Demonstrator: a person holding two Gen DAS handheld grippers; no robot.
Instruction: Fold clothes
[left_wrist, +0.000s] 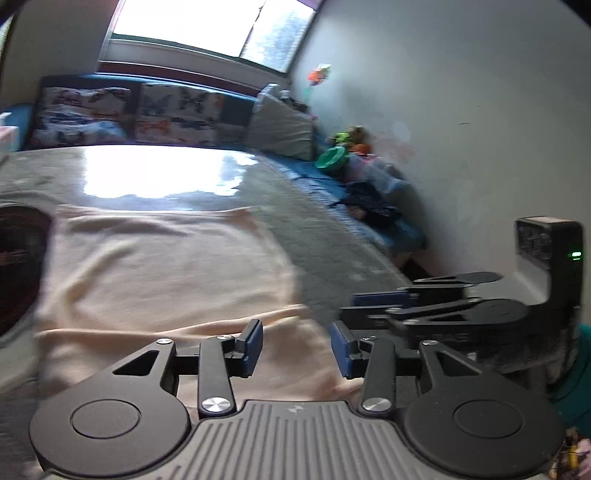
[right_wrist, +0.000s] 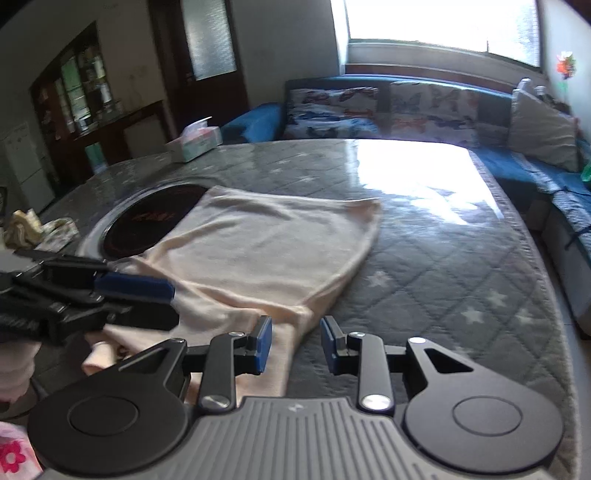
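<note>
A cream garment (left_wrist: 166, 266) (right_wrist: 266, 236) lies spread flat on the grey quilted table cover (right_wrist: 443, 266), with a narrower bunched part trailing toward the near edge. My left gripper (left_wrist: 298, 347) hovers open over the garment's near part, with nothing between its blue pads. It shows side-on at the left of the right wrist view (right_wrist: 171, 302). My right gripper (right_wrist: 296, 345) is open just above the garment's near right edge, also holding nothing. In the left wrist view it appears side-on at the right (left_wrist: 354, 306), over the table's right side.
A dark round inset plate (right_wrist: 155, 221) in the table is partly covered by the garment's far left corner. A tissue box (right_wrist: 194, 142) stands at the far left. A blue sofa (right_wrist: 554, 184) with cushions and toys (left_wrist: 336, 158) runs behind and to the right.
</note>
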